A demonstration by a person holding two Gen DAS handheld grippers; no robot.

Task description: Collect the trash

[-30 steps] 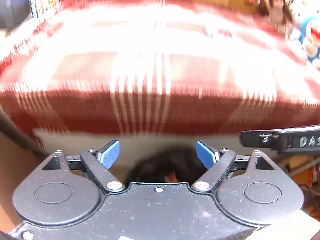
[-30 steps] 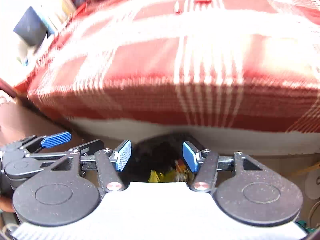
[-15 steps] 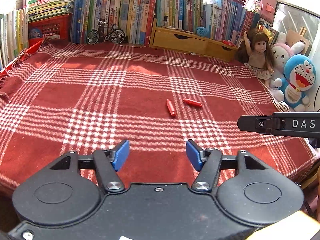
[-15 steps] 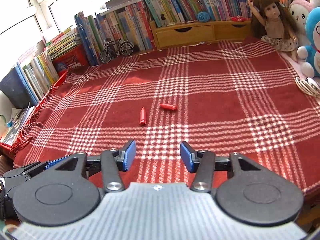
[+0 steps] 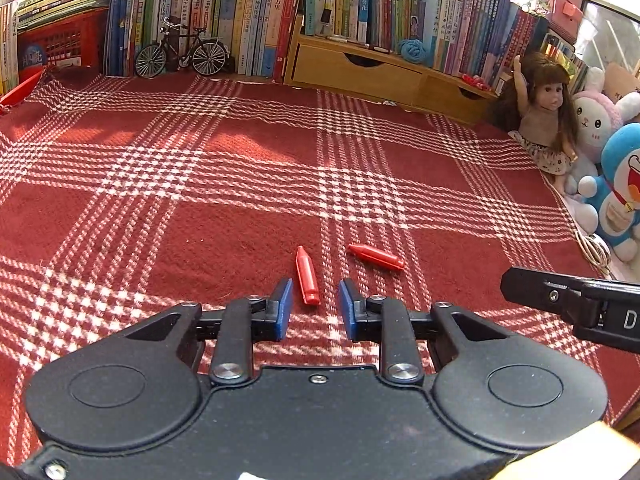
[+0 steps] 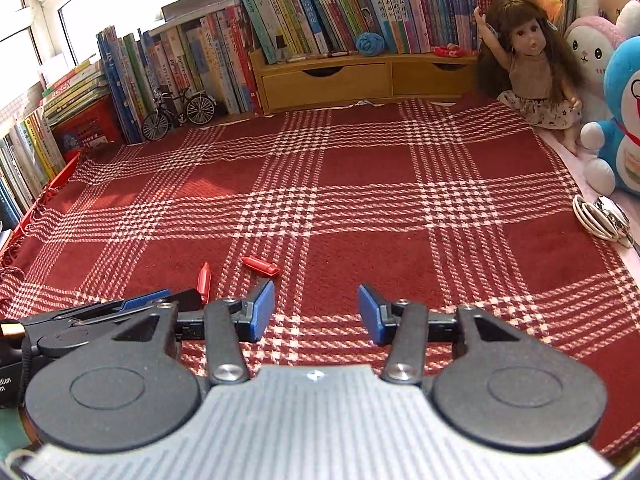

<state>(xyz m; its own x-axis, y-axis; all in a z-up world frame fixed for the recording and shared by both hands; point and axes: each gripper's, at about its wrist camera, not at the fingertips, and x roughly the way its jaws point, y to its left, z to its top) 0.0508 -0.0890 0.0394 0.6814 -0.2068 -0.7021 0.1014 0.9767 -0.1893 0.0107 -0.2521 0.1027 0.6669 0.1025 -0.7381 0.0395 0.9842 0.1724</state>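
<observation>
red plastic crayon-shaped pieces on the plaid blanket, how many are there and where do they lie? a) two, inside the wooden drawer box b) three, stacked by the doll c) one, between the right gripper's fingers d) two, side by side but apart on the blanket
d: two red plastic crayon-shaped pieces lie apart on the red and white plaid blanket, neither held by a gripper.

A red and white plaid blanket (image 5: 240,168) covers the whole surface, filling the middle of both views. Two small red wrappers lie on it, low and centre in the left wrist view: one (image 5: 307,276) pointing up the frame, the other (image 5: 376,257) just to its right, slanted (near each other, not touching). At the top edge stand a model bicycle (image 5: 180,54) and a wooden drawer unit (image 5: 380,76); a doll (image 5: 546,120) sits at upper right, a coiled white cable (image 6: 596,220) at the right edge.
</observation>
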